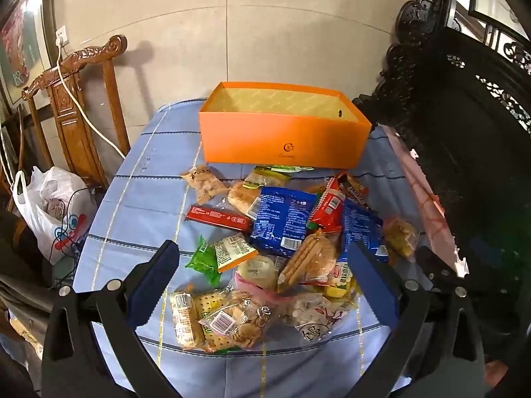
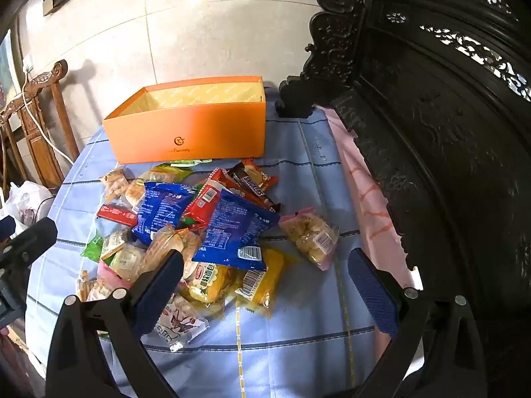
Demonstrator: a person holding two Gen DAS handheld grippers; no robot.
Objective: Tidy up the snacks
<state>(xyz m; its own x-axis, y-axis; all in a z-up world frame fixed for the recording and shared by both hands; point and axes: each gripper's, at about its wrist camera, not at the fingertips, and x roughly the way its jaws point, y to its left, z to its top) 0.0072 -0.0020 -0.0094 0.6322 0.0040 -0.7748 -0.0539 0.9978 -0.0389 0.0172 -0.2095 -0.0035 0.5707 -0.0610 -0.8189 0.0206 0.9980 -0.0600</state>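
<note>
An open orange box stands at the back of the table; it also shows in the right wrist view, and what shows of its inside is bare. A heap of snack packets lies in front of it: two blue bags, a red bar, a Snickers bar, a clear puff bag and yellow packets. My left gripper is open above the heap, holding nothing. My right gripper is open above the heap's right side, holding nothing.
The table has a blue striped cloth. A dark carved cabinet stands close on the right, with a pink cloth along the table's edge. A carved wooden chair and a white plastic bag are on the left.
</note>
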